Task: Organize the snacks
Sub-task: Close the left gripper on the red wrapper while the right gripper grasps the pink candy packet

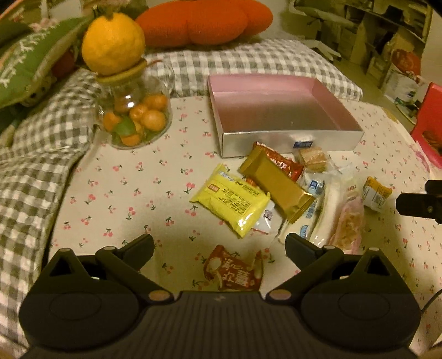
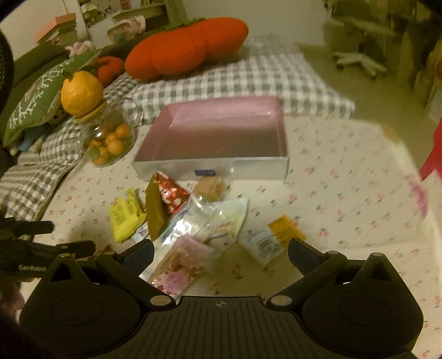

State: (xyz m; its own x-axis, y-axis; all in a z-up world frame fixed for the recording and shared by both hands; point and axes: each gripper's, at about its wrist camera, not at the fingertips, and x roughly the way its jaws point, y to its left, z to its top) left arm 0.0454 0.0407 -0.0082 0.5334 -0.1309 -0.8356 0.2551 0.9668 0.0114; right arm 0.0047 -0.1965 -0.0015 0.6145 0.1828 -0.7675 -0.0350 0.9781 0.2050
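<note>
An empty pink-lined silver box point(image 1: 292, 138) point(image 2: 259, 165) stands on the cherry-print tablecloth. In front of it lies a heap of snacks: a yellow packet point(image 1: 230, 200) point(image 2: 125, 218), a gold bar point(image 1: 276, 183) point(image 2: 155, 214), a red wrapper point(image 1: 281, 163) point(image 2: 171, 194), a wafer point(image 1: 312, 157) point(image 2: 211, 187), white and pink packets point(image 1: 348, 221) point(image 2: 179, 265), and a small yellow-white packet point(image 1: 375, 193) point(image 2: 272, 239). A red packet point(image 1: 234, 269) lies between the fingers of my open left gripper point(image 1: 219, 245). My right gripper point(image 2: 221, 250) is open above the pink packet, holding nothing.
A glass jar of small oranges point(image 1: 135, 116) point(image 2: 107, 140) with a large yellow citrus point(image 1: 113, 42) on top stands at the left. Checkered cushions point(image 1: 33, 154), an orange plush point(image 1: 201, 20) and a red object point(image 1: 429, 121) border the table. The other gripper point(image 1: 420, 204) point(image 2: 41, 248) shows at each view's edge.
</note>
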